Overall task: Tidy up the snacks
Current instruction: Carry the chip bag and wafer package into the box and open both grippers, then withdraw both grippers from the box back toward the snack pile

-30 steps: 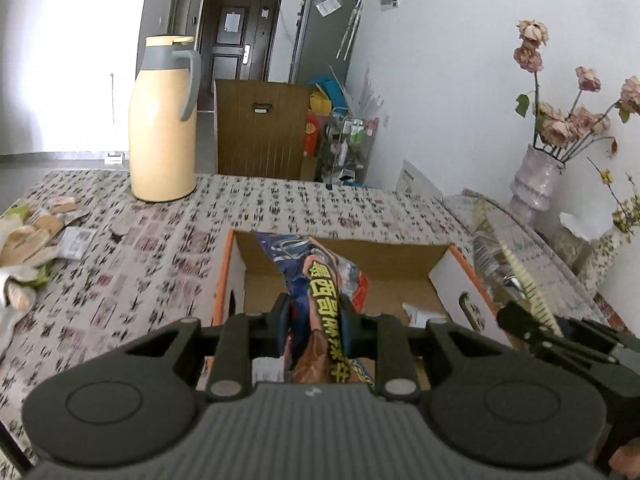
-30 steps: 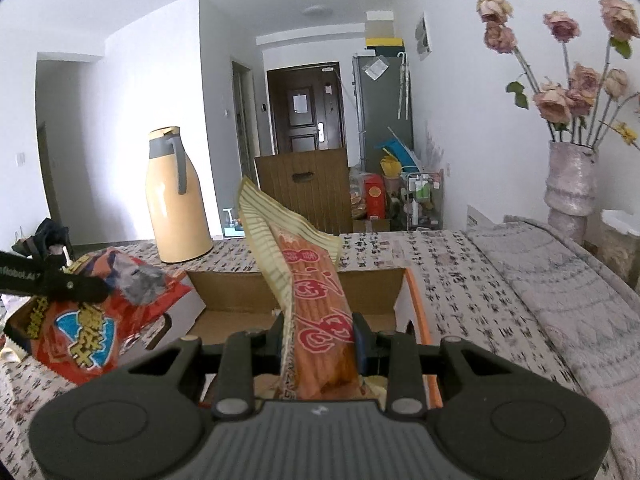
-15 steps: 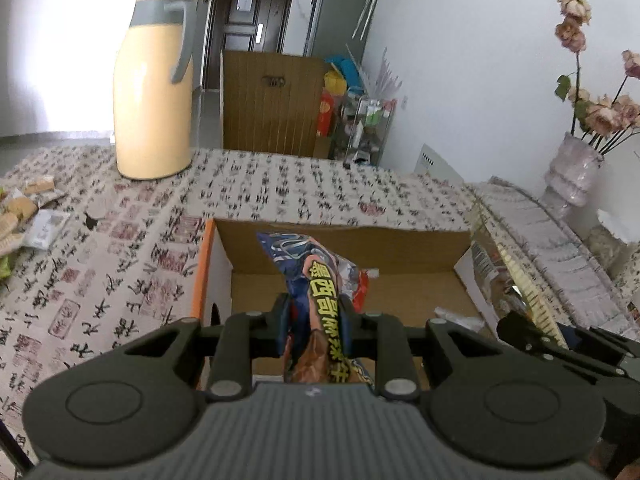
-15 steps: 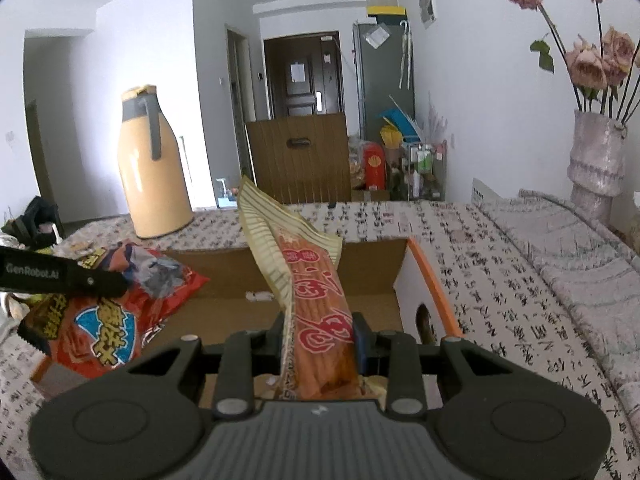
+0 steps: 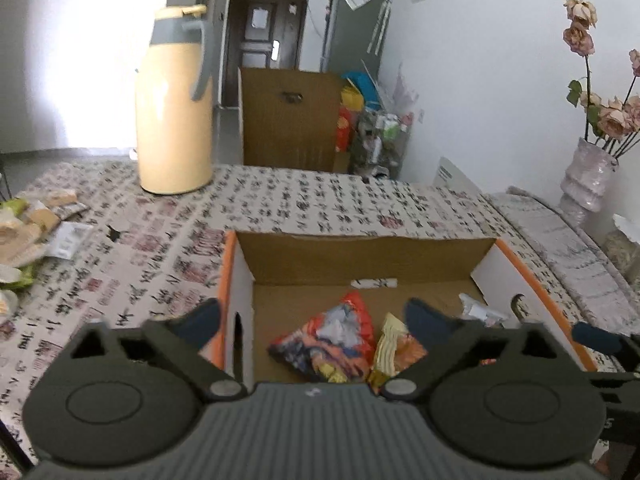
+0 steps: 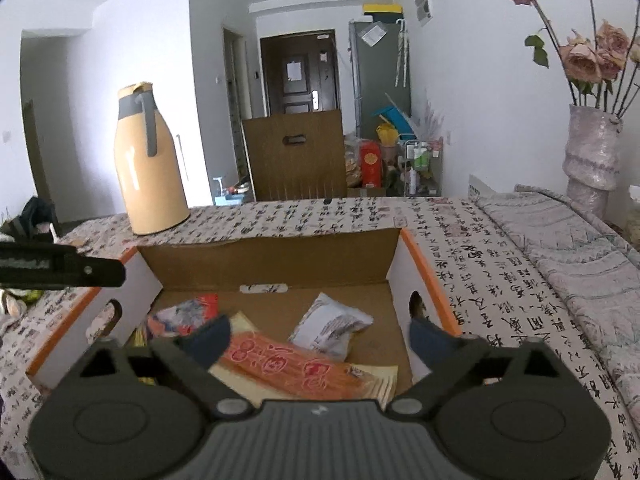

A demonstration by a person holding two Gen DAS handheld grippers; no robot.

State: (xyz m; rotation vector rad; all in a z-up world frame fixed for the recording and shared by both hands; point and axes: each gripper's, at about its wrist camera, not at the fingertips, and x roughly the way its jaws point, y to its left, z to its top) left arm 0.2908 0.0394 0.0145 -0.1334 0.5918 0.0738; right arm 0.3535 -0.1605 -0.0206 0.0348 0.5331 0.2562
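An open cardboard box (image 5: 360, 248) with orange edges stands on the patterned tablecloth; it also shows in the right wrist view (image 6: 272, 260). A red and blue snack bag (image 5: 328, 340) lies inside it. A long orange and yellow snack pack (image 6: 304, 372) lies flat beside it, next to a small white packet (image 6: 332, 328). My left gripper (image 5: 316, 316) is open and empty above the box's near left part. My right gripper (image 6: 320, 336) is open and empty above the long pack.
A tall yellow thermos jug (image 5: 172, 108) stands at the back left of the table. Several loose snacks (image 5: 28, 232) lie at the far left. A vase of dried flowers (image 6: 592, 148) stands at the right. A brown chair back (image 5: 288, 120) is behind the table.
Both grippers have opened. The red and blue bag and the long orange pack have dropped from the jaws into the box and now lie flat.
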